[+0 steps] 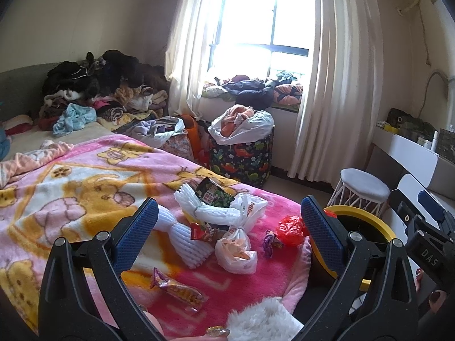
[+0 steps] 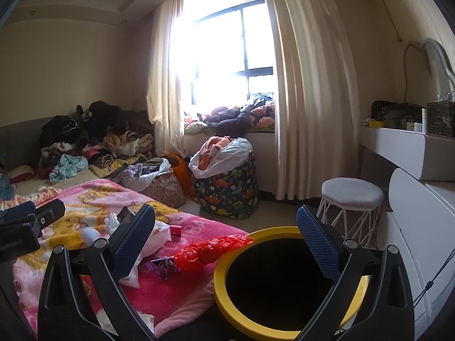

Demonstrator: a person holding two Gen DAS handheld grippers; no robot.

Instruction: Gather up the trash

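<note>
Trash scattered on the pink blanket (image 1: 85,187) at the foot of the bed, all taken here relative to the yellow-rimmed bin (image 2: 273,284) standing at the bed's corner.

Left gripper (image 1: 227,227) hovering over the blanket, jaws wide apart and empty. Right gripper (image 2: 227,236) poised above the bin mouth, jaws likewise spread, nothing held.

Nearest the bin: red plastic bag (image 2: 210,248), crumpled, touching the rim, long axis running from the rim back over the blanket. Just beyond it, away from the bin, a purple candy wrapper (image 1: 270,241). Farther from the bin: knotted white bag (image 1: 236,250), white foam fruit nets (image 1: 184,241), dark snack box (image 1: 213,194), and an orange snack wrapper (image 1: 182,289) lying close under the left gripper, long axis slanting toward the bin.

Likely next: red plastic bag, lying between both grippers; right side probably nearer, with only a short sweep into the bin. Nothing upright in the way; soft blanket pile liable to be pinched along with thin film. Stool (image 2: 352,190) and dinosaur-print hamper (image 2: 230,190) well beyond the bin, clear of the path.
</note>
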